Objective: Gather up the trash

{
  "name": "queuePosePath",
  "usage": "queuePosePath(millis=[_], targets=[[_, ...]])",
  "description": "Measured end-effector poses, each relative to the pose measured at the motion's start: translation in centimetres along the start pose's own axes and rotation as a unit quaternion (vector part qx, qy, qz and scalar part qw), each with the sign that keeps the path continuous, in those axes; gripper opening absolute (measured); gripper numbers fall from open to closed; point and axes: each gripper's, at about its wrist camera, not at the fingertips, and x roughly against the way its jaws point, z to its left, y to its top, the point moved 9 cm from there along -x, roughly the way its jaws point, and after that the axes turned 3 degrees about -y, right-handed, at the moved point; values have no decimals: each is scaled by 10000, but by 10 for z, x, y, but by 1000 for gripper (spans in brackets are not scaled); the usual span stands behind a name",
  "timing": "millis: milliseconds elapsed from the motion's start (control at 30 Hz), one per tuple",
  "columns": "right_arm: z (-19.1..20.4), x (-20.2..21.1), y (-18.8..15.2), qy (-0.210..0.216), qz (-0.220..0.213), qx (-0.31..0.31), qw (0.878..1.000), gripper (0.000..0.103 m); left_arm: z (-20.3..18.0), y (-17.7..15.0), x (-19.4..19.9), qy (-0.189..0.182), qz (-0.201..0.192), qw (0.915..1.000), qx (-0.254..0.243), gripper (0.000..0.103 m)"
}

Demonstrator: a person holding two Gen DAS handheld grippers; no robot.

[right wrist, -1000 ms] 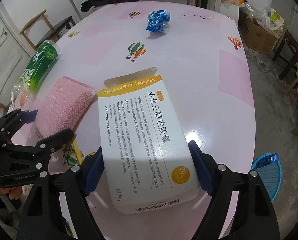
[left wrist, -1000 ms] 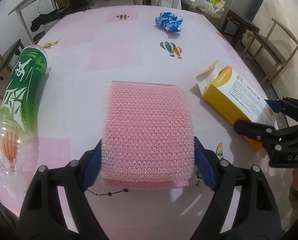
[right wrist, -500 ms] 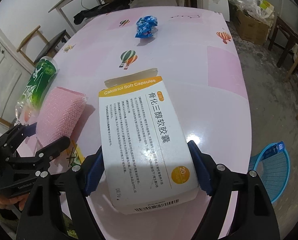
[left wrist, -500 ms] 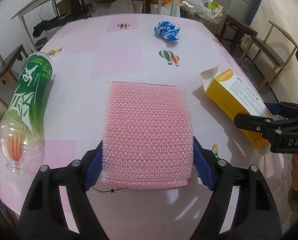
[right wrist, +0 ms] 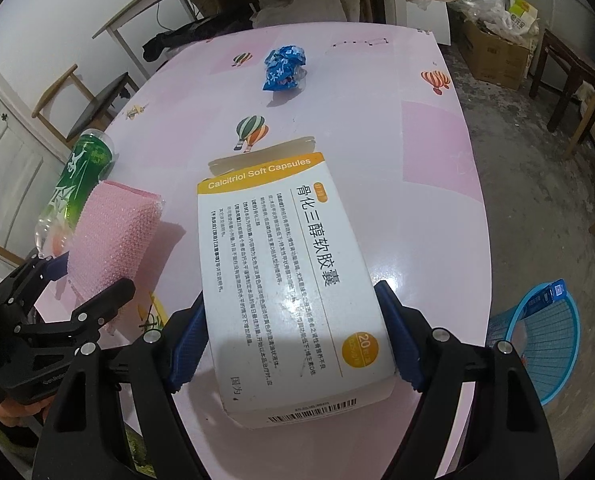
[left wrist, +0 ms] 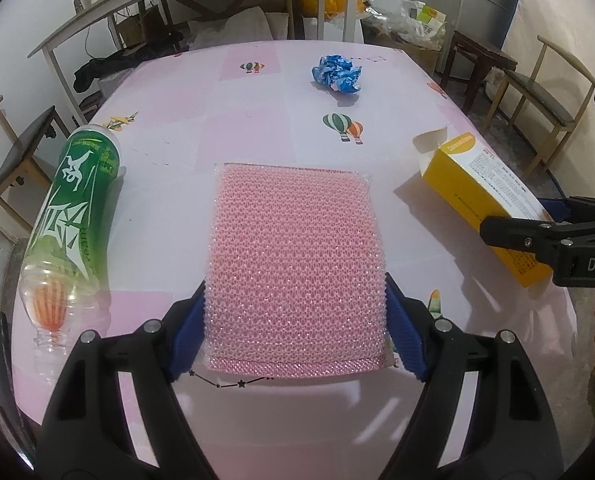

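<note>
Gripping a pink sponge and pill box, both claws overhang the pink table

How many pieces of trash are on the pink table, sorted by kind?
Pink mesh pad: 1
Medicine box: 1
Green plastic bottle: 1
Crumpled blue wrapper: 1
Total: 4

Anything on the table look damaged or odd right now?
The green bottle lies on its side at the table's left edge, the yellow box's end flap hangs open, and a blue wrapper sits crumpled.
</note>
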Motion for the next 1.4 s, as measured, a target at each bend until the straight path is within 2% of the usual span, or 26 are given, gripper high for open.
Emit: queuePosePath(millis=[567,1133,1233,1367,1400], targets=[[6,32,3,81,-345,-26,9994,76,-2,1,38,121,-292,9995,-31,75],[-4,72,-1,184,-694,-167,9973,76,-11,4,78,279,-640,9975,-145,75],[-14,83,-3,180,-819,-275,9961,76,-21,6,80,157,-657,9976,-170,75],[-42,103,-7,139,-1041,-588,9927,76,-48,12,78,-329,-574,9976,-220,75],[-51,108,-9,122,-1082,-674,9918,76,-58,15,77,-543,-543,9968,-229,75]])
